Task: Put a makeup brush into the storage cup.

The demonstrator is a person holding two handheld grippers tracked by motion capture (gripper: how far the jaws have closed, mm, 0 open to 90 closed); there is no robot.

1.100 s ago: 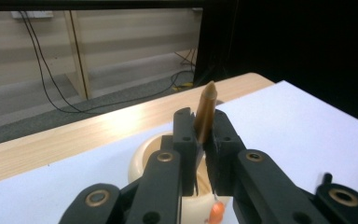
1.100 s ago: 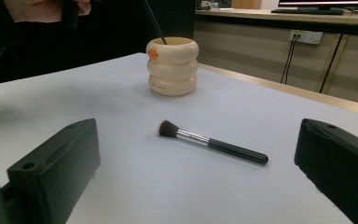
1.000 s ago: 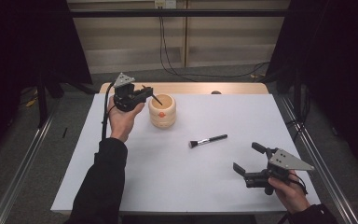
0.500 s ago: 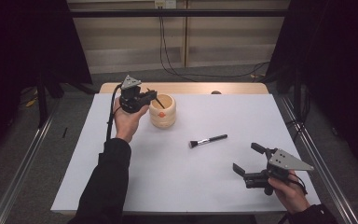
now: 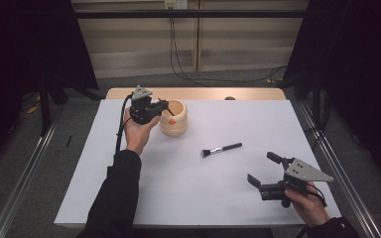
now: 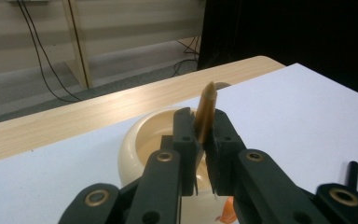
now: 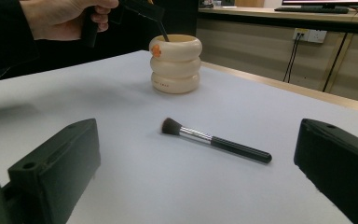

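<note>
Left gripper [image 5: 164,106] held above the cream ringed holder [image 5: 173,118] at the far left part of the white table [image 5: 188,188], jaws clenched on a thin brown stick-like tool [image 6: 206,111]. In the left gripper view, brown pointed end standing up between the two black pads, tilted a little to the right, with the open mouth of the holder directly behind and below the jaws. In the right gripper view, dark lower part of this tool going down from the gripper into the holder's mouth; whether touching the inside, cannot tell. Small orange mark visible on the holder's upper ring. Right gripper [image 5: 264,170] resting low near the front right corner of the table, jaws released and spread wide, nothing between the pads. Black-handled makeup brush [image 5: 221,149] lying flat on the table between holder and right gripper, well apart from both, bristles pointing left in the high view, and lying in front of the open jaws in the right gripper view.
</note>
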